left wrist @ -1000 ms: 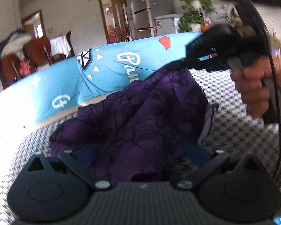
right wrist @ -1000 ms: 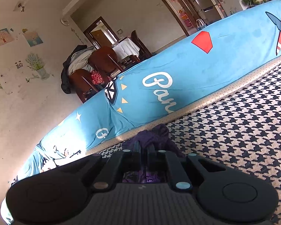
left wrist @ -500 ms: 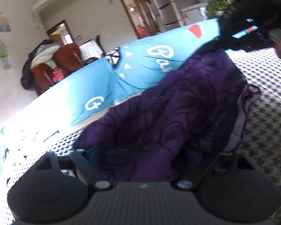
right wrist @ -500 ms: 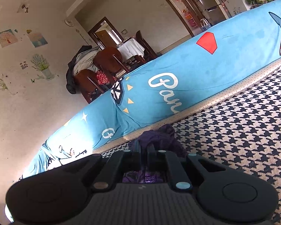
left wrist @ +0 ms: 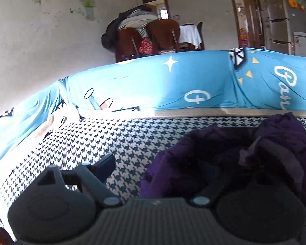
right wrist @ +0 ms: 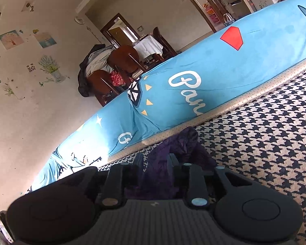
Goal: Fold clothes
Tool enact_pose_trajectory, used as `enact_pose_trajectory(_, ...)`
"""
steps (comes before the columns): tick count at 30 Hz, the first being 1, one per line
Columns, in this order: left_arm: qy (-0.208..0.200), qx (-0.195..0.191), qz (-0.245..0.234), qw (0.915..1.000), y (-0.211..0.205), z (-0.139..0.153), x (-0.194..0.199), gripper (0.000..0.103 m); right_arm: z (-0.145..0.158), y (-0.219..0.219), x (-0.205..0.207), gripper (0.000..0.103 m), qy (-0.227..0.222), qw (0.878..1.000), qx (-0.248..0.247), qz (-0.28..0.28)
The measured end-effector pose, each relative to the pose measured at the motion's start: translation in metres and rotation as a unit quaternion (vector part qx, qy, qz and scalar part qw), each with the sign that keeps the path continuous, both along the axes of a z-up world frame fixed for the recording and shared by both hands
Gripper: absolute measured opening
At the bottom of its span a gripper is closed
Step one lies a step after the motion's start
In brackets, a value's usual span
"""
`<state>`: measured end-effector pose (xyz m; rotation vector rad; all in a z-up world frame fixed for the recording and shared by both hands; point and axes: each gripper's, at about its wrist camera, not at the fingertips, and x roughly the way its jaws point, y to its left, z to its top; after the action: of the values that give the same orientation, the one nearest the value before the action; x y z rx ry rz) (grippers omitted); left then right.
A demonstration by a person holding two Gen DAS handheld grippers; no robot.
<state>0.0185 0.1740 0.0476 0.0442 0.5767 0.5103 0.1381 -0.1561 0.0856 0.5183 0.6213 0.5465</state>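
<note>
A crumpled purple garment (left wrist: 224, 155) lies on the houndstooth seat (left wrist: 112, 134), low and to the right in the left wrist view. My left gripper (left wrist: 163, 167) is open and its jaws are widening. Its left finger (left wrist: 104, 167) stands over bare seat, while the right finger is hidden under the cloth. In the right wrist view the garment (right wrist: 183, 140) bunches up between the fingers of my right gripper (right wrist: 155, 159). Those jaws are opening, and the narrow gap between them is filled with purple cloth that the pads no longer pinch.
A blue printed cover (left wrist: 193, 81) drapes the sofa back behind the seat (right wrist: 255, 132). Beyond it stand wooden chairs (left wrist: 163, 34) hung with clothes, a white-clothed table, a doorway and a fridge (left wrist: 291, 20). Houndstooth seat stretches left of the garment.
The left view has swung left and rolled; the other gripper and hand have left it, and the garment has dropped from hanging to a heap. The right jaws have parted from shut.
</note>
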Motion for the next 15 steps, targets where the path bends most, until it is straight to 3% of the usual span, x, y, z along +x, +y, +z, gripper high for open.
enact_pose_trajectory(3, 0.002, -0.004, 0.031, 0.9995, 0.018, -0.002, -0.004, 0.097, -0.006, 0.002, 0.002, 0.031, 0.009, 1.0, -0.011, -0.004)
enact_pose_trajectory(6, 0.01, -0.016, 0.046, 0.9988, 0.033, -0.005, -0.007, 0.102, -0.011, 0.009, 0.005, 0.041, 0.017, 0.999, -0.027, -0.001)
enact_pose_trajectory(11, 0.031, -0.067, 0.047, 0.9961, 0.051, -0.013, -0.006, 0.103, -0.026, 0.027, 0.012, 0.049, 0.035, 0.997, -0.063, 0.006)
enact_pose_trajectory(13, 0.034, -0.076, 0.043, 0.9956, 0.053, -0.016, -0.006, 0.103, -0.034, 0.036, 0.015, 0.057, 0.044, 0.996, -0.075, 0.012)
enact_pose_trajectory(15, 0.036, -0.081, 0.041, 0.9952, 0.055, -0.018, -0.006, 0.103, -0.041, 0.044, 0.018, 0.058, 0.051, 0.995, -0.081, 0.019)
